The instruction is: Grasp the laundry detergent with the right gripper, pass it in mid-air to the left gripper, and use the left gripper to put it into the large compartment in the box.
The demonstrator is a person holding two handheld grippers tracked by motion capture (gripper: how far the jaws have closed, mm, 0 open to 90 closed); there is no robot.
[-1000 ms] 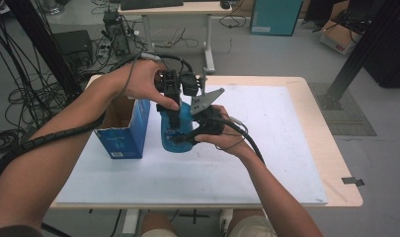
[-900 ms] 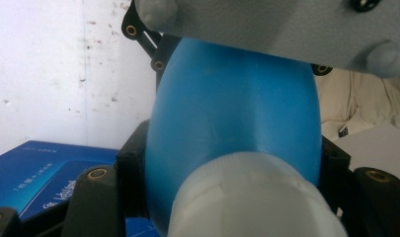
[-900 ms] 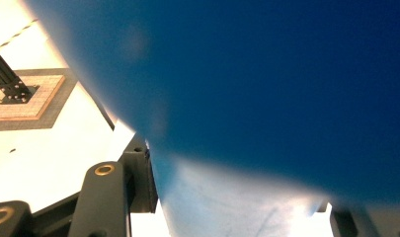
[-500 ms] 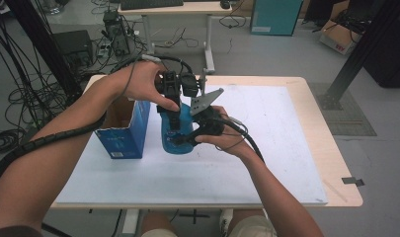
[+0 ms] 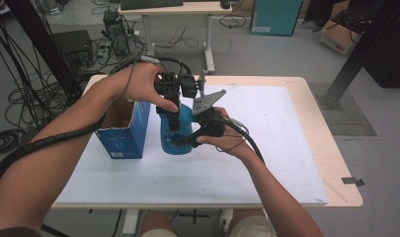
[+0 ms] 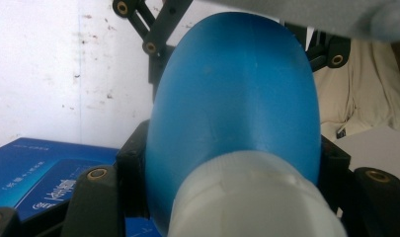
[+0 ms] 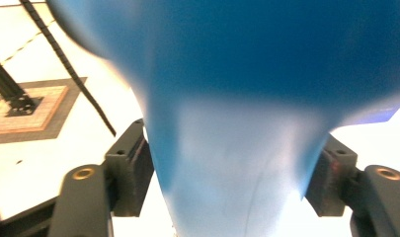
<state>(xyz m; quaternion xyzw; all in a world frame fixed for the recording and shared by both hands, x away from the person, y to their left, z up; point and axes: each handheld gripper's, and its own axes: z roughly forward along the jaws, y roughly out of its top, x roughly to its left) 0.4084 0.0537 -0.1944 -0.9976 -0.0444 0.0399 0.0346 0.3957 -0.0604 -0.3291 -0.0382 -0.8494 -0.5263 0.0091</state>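
At the left of the white-covered wooden table [image 5: 266, 163] stands an open blue cardboard box [image 5: 124, 129], its top flaps up. Just right of it a blue plastic bottle with a white cap [image 5: 177, 133] is held above the sheet between the two tools. The left gripper [image 5: 174, 123] comes down on it from the far side; in the left gripper view its black jaws press both flanks of the bottle [image 6: 237, 98] just below the cap, clamped fast. The right gripper [image 5: 183, 142] reaches in from the near right, low on the bottle's body. Its jaws have just been opening, and in the right gripper view the bottle [image 7: 237, 123] sits between them, the pads close at either side; whether they still press on it I cannot tell
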